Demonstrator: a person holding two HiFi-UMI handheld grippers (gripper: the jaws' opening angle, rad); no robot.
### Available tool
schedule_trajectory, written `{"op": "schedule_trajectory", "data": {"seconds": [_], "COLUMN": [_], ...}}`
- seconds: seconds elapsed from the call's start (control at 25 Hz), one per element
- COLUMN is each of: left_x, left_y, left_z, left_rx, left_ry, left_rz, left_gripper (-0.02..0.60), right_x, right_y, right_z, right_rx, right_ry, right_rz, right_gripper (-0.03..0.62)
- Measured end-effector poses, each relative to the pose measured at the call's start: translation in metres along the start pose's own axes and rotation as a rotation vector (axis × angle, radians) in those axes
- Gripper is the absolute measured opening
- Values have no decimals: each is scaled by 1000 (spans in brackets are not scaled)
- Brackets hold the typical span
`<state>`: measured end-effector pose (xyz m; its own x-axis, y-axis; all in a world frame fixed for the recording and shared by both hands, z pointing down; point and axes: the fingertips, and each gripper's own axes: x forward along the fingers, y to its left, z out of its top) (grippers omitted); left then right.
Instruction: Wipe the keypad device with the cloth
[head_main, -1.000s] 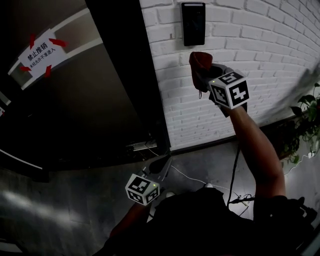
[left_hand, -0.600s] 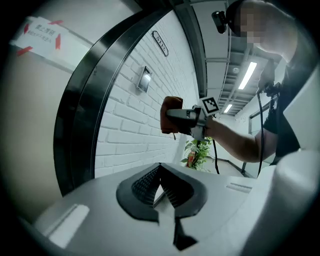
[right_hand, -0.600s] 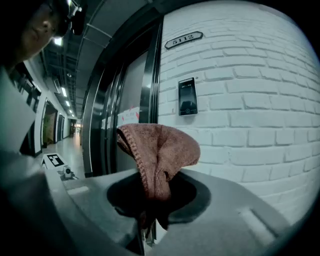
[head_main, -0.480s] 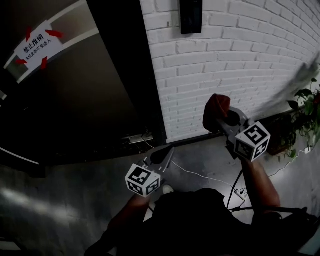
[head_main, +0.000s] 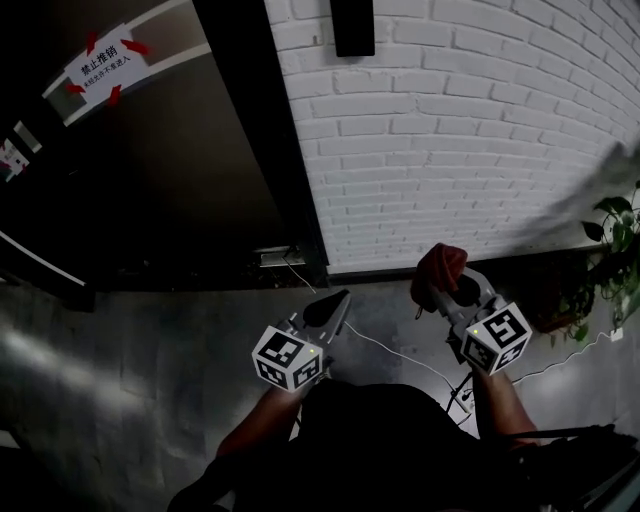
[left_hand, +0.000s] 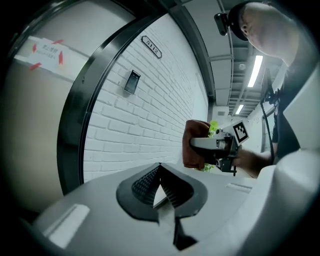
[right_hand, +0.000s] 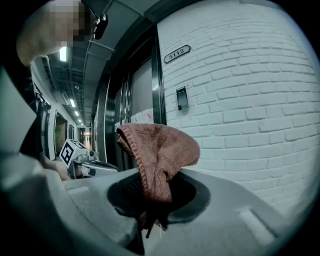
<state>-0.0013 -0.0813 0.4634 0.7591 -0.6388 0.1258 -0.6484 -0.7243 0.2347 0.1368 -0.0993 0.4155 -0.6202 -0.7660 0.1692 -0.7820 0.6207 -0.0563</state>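
The keypad device (head_main: 352, 25) is a black panel high on the white brick wall; it is also seen as the small keypad (left_hand: 131, 82) and keypad (right_hand: 182, 98) in the gripper views. My right gripper (head_main: 445, 290) is held low, far below it, shut on a reddish-brown cloth (head_main: 438, 272). The cloth (right_hand: 157, 150) bunches up out of the right gripper (right_hand: 155, 195) and droops over its jaws. My left gripper (head_main: 325, 310) hangs beside it to the left, jaws together and holding nothing. From the left gripper (left_hand: 159, 182) the cloth (left_hand: 196, 145) shows at the right.
A dark door with a black frame stands left of the wall, bearing a white notice (head_main: 104, 62) taped in red. A potted plant (head_main: 615, 250) sits at the right. A white cable (head_main: 390, 350) runs over the grey floor. A number plate (right_hand: 178, 53) is above the keypad.
My right gripper has come down with the cloth from just below the keypad to waist height. The left gripper has hardly moved.
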Motion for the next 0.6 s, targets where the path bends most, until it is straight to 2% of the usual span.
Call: {"op": "schedule_trajectory", "data": {"seconds": [0.16,0.36,0.6], "left_x": [-4,-8,-8], "left_y": [-28,-49,-68], "left_z": [-8,-12,-22], "left_rx": [4,10,19], "left_ry": [4,-11,7], "left_rz": [45,111,118], "left_gripper": [17,17,17], "right_x": [-28,-51,-63], "right_y": [7,10,12], "right_z": [-26,-32,-46], "right_rx": [35,7,20], "right_ry": [34,24,46], "right_rz": [54,112,129], "right_gripper": [67,67,67]}}
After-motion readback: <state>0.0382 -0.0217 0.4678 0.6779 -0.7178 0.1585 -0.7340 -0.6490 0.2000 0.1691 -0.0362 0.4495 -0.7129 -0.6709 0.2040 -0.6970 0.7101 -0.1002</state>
